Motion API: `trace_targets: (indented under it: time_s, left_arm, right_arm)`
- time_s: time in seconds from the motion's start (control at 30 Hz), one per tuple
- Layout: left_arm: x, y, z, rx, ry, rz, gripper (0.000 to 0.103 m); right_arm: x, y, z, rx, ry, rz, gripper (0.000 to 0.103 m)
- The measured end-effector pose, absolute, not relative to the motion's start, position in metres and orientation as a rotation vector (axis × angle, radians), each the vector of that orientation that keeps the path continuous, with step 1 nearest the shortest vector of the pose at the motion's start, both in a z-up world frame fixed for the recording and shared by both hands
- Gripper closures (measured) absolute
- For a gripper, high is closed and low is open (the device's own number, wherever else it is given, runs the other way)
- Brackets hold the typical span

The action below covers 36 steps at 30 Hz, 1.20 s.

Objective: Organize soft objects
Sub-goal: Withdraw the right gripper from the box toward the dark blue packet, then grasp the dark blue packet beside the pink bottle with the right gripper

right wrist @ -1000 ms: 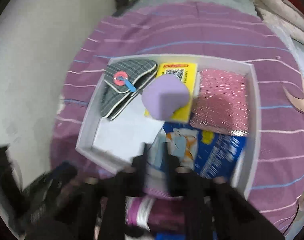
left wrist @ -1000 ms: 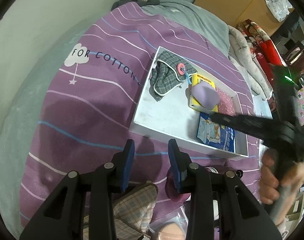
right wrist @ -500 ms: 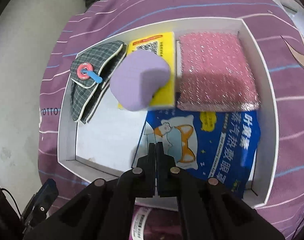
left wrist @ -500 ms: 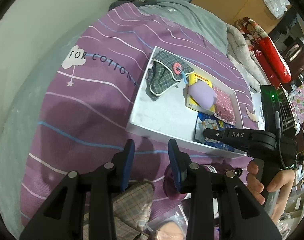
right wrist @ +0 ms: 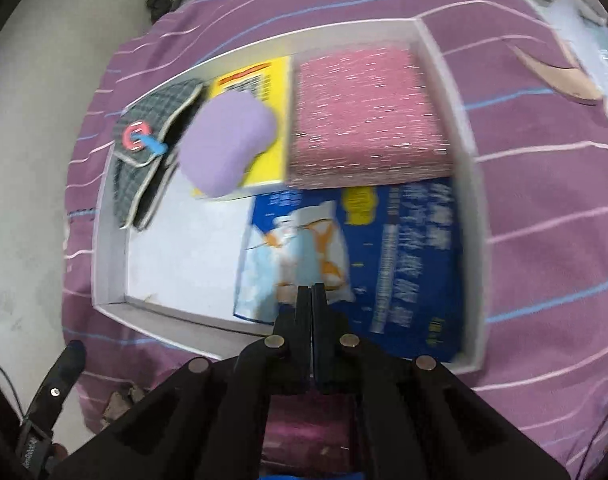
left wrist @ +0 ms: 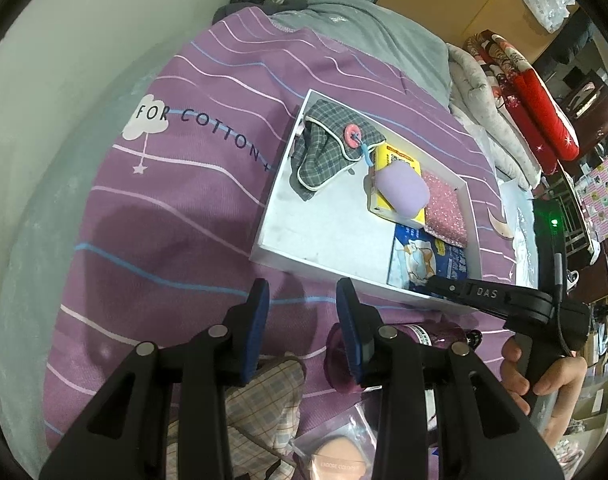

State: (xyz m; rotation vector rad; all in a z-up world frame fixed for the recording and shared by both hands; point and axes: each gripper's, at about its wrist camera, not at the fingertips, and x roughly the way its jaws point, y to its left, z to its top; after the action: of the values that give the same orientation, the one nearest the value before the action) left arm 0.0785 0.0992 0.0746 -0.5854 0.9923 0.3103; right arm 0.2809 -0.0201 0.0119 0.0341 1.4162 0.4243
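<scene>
A white tray [left wrist: 270, 236] lies on the purple striped bedspread [left wrist: 176, 200]. In it are a grey plaid pouch [left wrist: 327, 152], a lilac sponge [left wrist: 401, 188] on a yellow pack [left wrist: 385, 156], a pink glitter pad [left wrist: 443, 212] and a blue packet [left wrist: 423, 260]. My left gripper [left wrist: 304, 304] hangs open and empty just before the tray's near wall. My right gripper [right wrist: 311, 292] is shut on nothing, its tips over the blue packet [right wrist: 403, 248] at the near rim [right wrist: 108, 240]. Its fingers [left wrist: 435, 282] also show in the left wrist view.
Under my left gripper lie a beige checked cloth [left wrist: 260, 392], a maroon bottle [left wrist: 431, 334] and a bagged beige puff [left wrist: 335, 460]. A person's hand [left wrist: 543, 376] holds the right gripper. A wall runs along the left; grey bedding [left wrist: 363, 28] and red quilts [left wrist: 535, 92] lie beyond.
My right gripper has come lower and closer over the tray's near side, above the blue packet, with its jaws pressed together. The left gripper has kept still.
</scene>
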Motion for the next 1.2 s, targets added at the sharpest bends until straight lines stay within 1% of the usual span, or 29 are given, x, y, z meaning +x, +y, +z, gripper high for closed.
trace_targets:
  time_s: [0.07,0.2,0.33,0.5,0.67,0.9,0.93,0.97,1.0,1.03,1.2]
  left_arm:
    - [0.079,0.098,0.074,-0.582,0.996,0.307,0.067]
    - [0.081,0.094,0.073,-0.566,1.012,0.312,0.067]
    - [0.084,0.087,0.076,-0.538,1.023,0.312,0.067]
    - [0.086,0.075,0.082,-0.495,1.023,0.292,0.067]
    - [0.088,0.067,0.084,-0.512,1.063,0.274,0.067]
    - [0.086,0.054,0.084,-0.594,1.137,0.153,0.067]
    - [0.085,0.051,0.086,-0.595,1.139,0.141,0.067]
    - [0.085,0.049,0.088,-0.593,1.14,0.134,0.067]
    - [0.085,0.046,0.089,-0.589,1.143,0.124,0.067]
    - [0.085,0.042,0.091,-0.585,1.148,0.114,0.067]
    - [0.09,0.023,0.089,-0.587,1.191,0.026,0.067]
  right_arm:
    - [0.278,-0.026,0.018,0.027,1.394,0.421,0.103]
    - [0.263,-0.044,0.037,0.116,1.34,0.48,0.102]
    - [0.251,-0.066,0.059,0.143,1.315,0.509,0.102]
    - [0.236,-0.071,0.073,0.167,1.33,0.559,0.1]
    - [0.226,-0.067,0.081,0.158,1.338,0.568,0.094]
    - [0.214,-0.088,0.089,0.168,1.348,0.551,0.093]
    - [0.213,-0.094,0.09,0.182,1.349,0.543,0.09]
    - [0.213,-0.098,0.089,0.194,1.353,0.531,0.081]
    - [0.213,-0.104,0.087,0.207,1.361,0.509,0.076]
    - [0.213,-0.109,0.086,0.214,1.368,0.492,0.068]
    - [0.21,-0.136,0.071,0.264,1.444,0.443,0.067]
